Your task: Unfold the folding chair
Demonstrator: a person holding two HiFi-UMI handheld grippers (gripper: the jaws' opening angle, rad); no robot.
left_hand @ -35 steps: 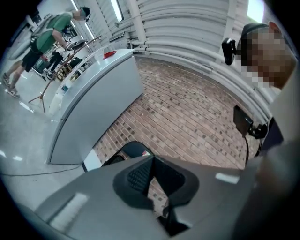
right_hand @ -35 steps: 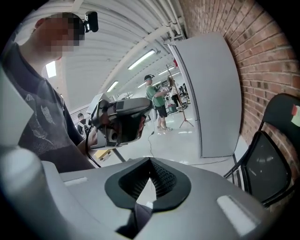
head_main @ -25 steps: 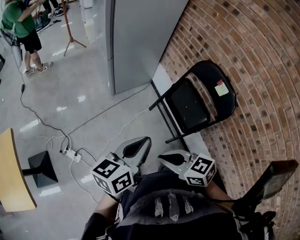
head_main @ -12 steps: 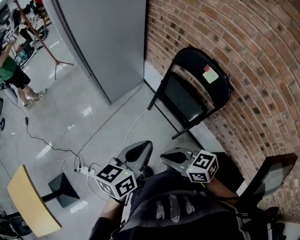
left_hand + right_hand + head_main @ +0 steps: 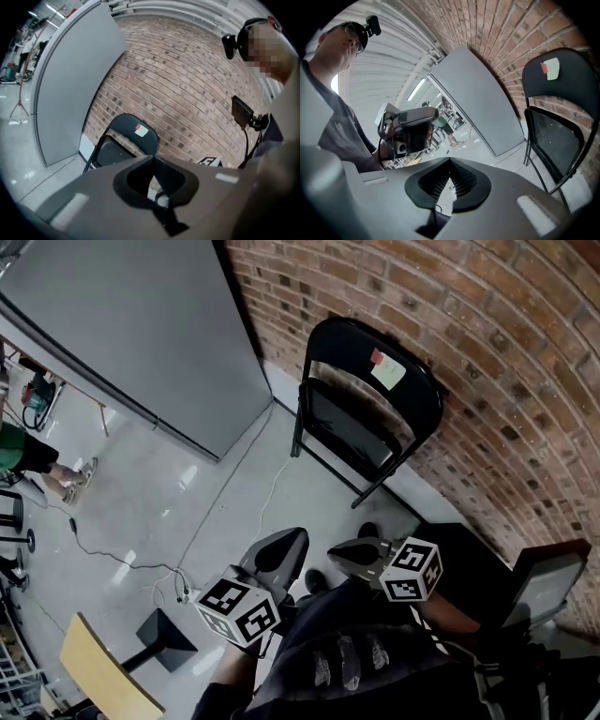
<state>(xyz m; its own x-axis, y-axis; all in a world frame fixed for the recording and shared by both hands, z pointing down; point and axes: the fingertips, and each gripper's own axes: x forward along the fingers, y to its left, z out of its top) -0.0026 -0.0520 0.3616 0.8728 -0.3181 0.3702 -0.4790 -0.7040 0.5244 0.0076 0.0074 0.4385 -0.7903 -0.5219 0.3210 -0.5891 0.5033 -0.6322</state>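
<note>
Seeming stiff, rather heavy metal, the folding chair (image 5: 361, 418) is best held at backrest (image 5: 349, 341) and seat (image 5: 345, 432) edge; left gripper (image 5: 291, 542) and right gripper (image 5: 345, 555) fingers are closed, empty.

The person wears a dark grey T-shirt (image 5: 394, 667) with short sleeves and a pale print (image 5: 342, 657) on the chest. A small black camera (image 5: 372, 26) sits on a band at the head. The left hand-held gripper (image 5: 289, 542) and the right hand-held gripper (image 5: 345, 552) have smooth grey shells, each with a dark recess around the jaws. Each one carries a cube with black-and-white square markers: the left cube (image 5: 239, 610) and the right cube (image 5: 412, 570).
</note>
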